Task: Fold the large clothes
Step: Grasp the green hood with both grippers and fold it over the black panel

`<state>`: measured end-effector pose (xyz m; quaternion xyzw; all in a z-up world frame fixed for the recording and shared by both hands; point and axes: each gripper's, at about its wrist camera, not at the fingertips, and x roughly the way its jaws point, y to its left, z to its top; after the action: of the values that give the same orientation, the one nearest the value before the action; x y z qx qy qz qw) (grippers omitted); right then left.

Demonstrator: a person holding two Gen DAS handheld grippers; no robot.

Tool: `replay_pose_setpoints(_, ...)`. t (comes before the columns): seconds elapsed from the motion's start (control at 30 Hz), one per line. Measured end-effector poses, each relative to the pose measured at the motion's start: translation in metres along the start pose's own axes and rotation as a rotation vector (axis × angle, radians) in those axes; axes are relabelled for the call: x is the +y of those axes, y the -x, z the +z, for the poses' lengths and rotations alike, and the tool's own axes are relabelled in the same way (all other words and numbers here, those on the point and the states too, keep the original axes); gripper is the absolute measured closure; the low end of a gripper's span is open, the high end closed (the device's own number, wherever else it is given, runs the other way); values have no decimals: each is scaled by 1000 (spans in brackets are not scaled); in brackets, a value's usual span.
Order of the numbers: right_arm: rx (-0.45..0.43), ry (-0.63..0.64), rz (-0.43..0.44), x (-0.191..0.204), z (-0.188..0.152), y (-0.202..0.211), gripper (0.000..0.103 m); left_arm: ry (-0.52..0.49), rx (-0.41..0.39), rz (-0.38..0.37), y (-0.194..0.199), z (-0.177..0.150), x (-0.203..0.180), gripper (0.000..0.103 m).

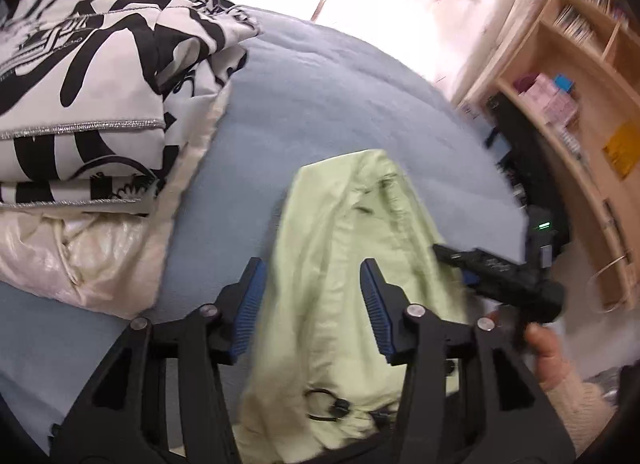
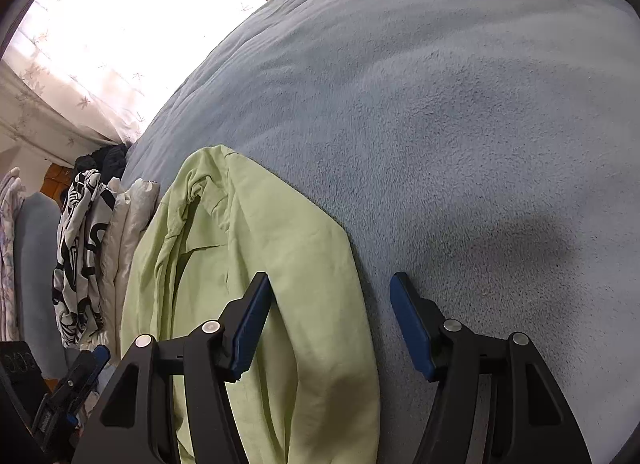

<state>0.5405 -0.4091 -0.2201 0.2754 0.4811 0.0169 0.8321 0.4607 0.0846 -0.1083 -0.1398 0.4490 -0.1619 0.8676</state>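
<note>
Left gripper (image 1: 312,308) hung over the pale green garment (image 1: 340,264) with its blue pads (image 1: 250,304) apart; cloth showed between the pads but neither one pressed on it, so nothing was held. To its left sat a stack of folded bedding, a black-and-white patterned quilt (image 1: 100,63) on top of a cream one (image 1: 88,256), near the garment but not touching it. The garment itself lay on the blue fleece blanket (image 1: 340,83), narrowed into a long strip that ran away from the camera, with a dark cord (image 1: 328,404) lying on its near end.

Further right, the right gripper (image 2: 332,324) also stood with its jaws apart and empty. Its left pad hovered over the rounded fold along the garment's right side (image 2: 320,304), and its right pad over bare blanket (image 2: 480,143). A hand (image 1: 548,344) in a cream knitted sleeve gripped its handle in the left view. A wooden shelf (image 1: 580,83) stood beyond the bed's edge.

The lengthwise fold looked done, and I judged the next step to be a crosswise fold. To do it well, each gripper should pinch a near corner through all layers, not just the top one, lift both evenly, and carry them toward the far end so the edges meet. The cord would be best tucked in first, or it could snag.
</note>
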Motion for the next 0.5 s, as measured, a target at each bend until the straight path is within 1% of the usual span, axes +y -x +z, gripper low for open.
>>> replay_pose_setpoints(0.1, 0, 20, -19, 6, -1, -4, 38, 8, 69, 44, -25, -1, 2, 57)
replay_pose_setpoints(0.2, 9, 65, -68, 15, -2, -6, 37, 0, 130, 124, -51, -5, 4, 57)
replay_pose_setpoints(0.23, 14, 90, -98, 21, -3, -8, 39, -4, 152, 153, -58, -6, 4, 58)
replay_pose_setpoints(0.3, 15, 143, -159, 30, -5, -8, 61, -47, 201, 223, -76, -11, 0, 96)
replay_pose_setpoints(0.33, 23, 199, -166, 40, -8, -7, 83, -95, 214, 271, -79, -14, -9, 103)
replay_pose_setpoints(0.37, 22, 229, -175, 46, -11, -4, 89, -126, 194, 302, -76, -16, -17, 103)
replay_pose_setpoints(0.4, 0, 263, -194, 55, -15, 4, 95, -170, 162, 333, -68, -17, -28, 103)
replay_pose_setpoints(0.47, -42, 286, -182, 64, -20, 22, 99, -231, 112, 355, -46, -18, -46, 103)
replay_pose_setpoints(0.5, -87, 291, -159, 68, -25, 42, 99, -242, 95, 356, -33, -17, -50, 103)
